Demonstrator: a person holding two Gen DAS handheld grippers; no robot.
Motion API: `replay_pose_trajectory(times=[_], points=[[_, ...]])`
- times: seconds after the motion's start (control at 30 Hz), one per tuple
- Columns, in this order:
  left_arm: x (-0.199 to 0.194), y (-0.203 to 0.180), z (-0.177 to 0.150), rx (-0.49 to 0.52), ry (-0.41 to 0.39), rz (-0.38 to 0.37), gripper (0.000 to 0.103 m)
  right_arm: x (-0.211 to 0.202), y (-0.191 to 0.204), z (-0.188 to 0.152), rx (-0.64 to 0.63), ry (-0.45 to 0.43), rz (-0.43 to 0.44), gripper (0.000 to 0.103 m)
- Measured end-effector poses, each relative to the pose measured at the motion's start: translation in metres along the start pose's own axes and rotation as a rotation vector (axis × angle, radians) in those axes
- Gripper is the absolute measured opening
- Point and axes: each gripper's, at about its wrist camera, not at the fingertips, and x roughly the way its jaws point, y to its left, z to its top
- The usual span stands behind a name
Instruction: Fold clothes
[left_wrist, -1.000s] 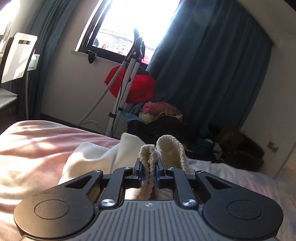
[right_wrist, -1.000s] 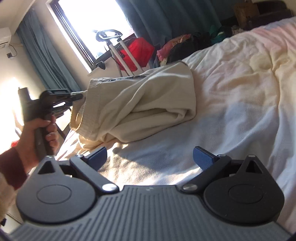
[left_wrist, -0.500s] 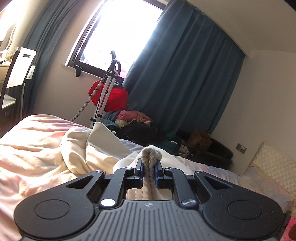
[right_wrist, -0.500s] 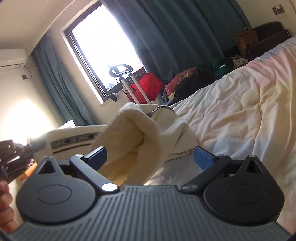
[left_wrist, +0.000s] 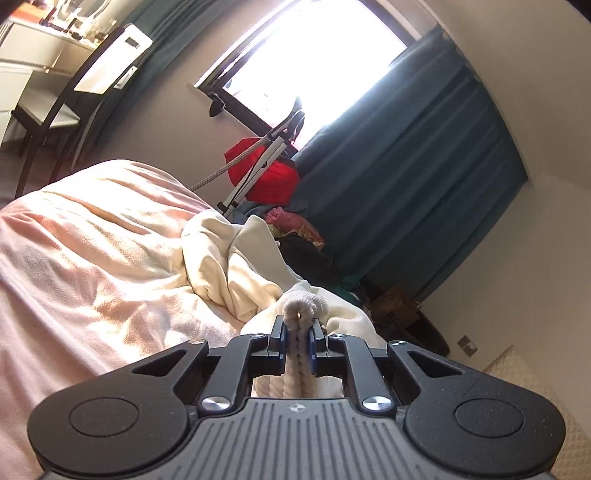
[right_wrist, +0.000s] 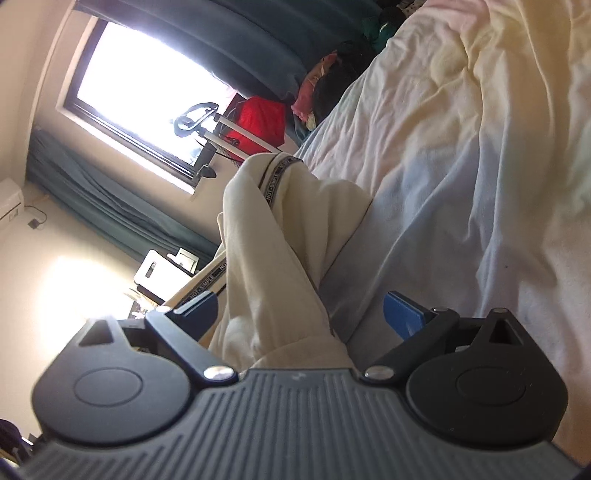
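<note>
A cream garment (left_wrist: 236, 273) lies bunched on the bed. My left gripper (left_wrist: 298, 332) is shut on its ribbed cream hem (left_wrist: 301, 306), which bulges out past the fingertips. In the right wrist view the same cream garment (right_wrist: 280, 258), with a dark lettered stripe (right_wrist: 275, 177), hangs between the jaws of my right gripper (right_wrist: 301, 308). The right jaws stand wide open, with the cloth lying loosely between the blue pads (right_wrist: 400, 312).
The bed (left_wrist: 74, 258) has a pale pink and white cover (right_wrist: 461, 166). Beyond its far edge are a red bag (left_wrist: 266, 173) on a stand, a pile of clothes (left_wrist: 295, 229), dark blue curtains (left_wrist: 406, 166), a bright window and a white chair (left_wrist: 92, 81).
Both views have rolled and tilted. The left gripper still clamps the hem and has swung over the bed. The garment has come in between the open right jaws.
</note>
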Motion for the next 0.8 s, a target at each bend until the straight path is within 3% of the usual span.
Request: replay_pose_trajectory(times=[0.07,0.2,0.3,0.5,0.63,0.8], points=[[0.004,0.01,0.007,0.008,0.004,-0.003,0.012,0.016,0.006,-0.006,-0.058,0.037,-0.018,0.077],[0.013,0.028,0.015,-0.002,0.008,0.017,0.012,0.047,0.013,-0.02,-0.139,0.133,0.021,0.068],[0.02,0.037,0.017,-0.006,0.024,0.049,0.012,0.062,0.021,-0.031,-0.177,0.189,0.049,0.067],[0.034,0.05,0.016,-0.01,0.043,0.103,0.013,0.079,0.024,-0.039,-0.242,0.211,0.001,0.065],[0.041,0.056,0.018,0.016,0.072,0.132,0.014,0.072,0.038,-0.042,-0.301,0.196,-0.039,0.045],[0.049,0.054,0.015,0.051,0.102,0.168,0.017,0.042,0.059,-0.045,-0.365,0.126,-0.076,0.035]])
